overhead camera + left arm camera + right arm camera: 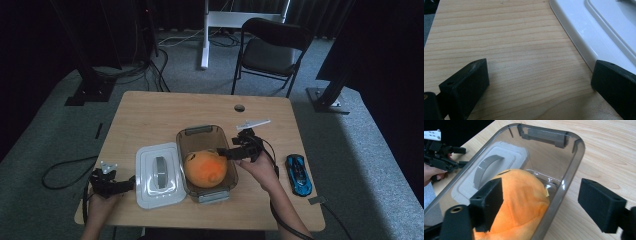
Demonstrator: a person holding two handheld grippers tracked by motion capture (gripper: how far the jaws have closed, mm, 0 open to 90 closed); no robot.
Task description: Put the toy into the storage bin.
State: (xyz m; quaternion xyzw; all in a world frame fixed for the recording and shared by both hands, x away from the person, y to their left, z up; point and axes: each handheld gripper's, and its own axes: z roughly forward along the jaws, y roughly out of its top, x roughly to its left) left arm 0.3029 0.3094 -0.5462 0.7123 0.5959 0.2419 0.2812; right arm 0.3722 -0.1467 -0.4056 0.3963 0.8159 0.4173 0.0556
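An orange plush toy (205, 169) (524, 200) lies in a clear grey container (200, 131) (571, 170) at mid-table. My right gripper (222, 151) (544, 205) is open at the container's right side; one jaw hangs inside over the plush, the other outside above the wood, with the wall between them untouched. The container's white lid (156, 175) (599, 32) lies flat to its left. My left gripper (131, 182) (539, 85) rests low at the lid's left edge, open, with bare wood between its jaws. It also appears far off as the left gripper (446, 157) in the right gripper view.
A blue toy car (298, 174) sits on the wooden table (165, 107) to the right of my right hand. A cable hole (239, 107) marks the far side. A black chair (272, 50) stands beyond the table on the carpet.
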